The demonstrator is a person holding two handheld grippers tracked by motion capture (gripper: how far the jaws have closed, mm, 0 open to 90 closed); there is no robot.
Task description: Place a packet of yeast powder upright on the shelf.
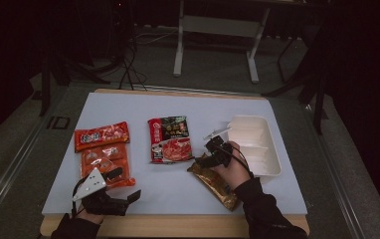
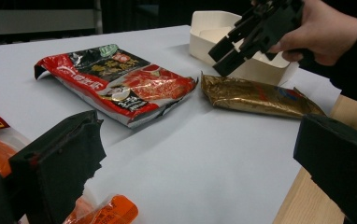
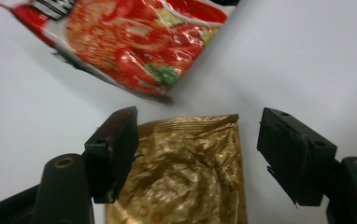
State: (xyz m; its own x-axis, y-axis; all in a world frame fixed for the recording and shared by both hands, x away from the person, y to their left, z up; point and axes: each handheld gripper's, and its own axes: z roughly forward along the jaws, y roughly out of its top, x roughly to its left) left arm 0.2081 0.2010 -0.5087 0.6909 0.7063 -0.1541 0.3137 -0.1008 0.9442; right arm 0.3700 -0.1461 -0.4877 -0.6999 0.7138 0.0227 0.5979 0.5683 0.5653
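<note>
I see a dark room around the lit table (image 1: 178,102), which has a pale top and a wooden edge. Behind it stands a grey metal frame (image 1: 217,25); black cables (image 1: 128,69) lie on the grey floor (image 1: 9,144).

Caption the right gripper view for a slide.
Right gripper open over the gold packet, red noodle packet beyond.

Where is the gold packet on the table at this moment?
The gold packet lies near the table's front edge on the right of the high view, between the red soup packet and the white tray, under the right gripper.
</note>
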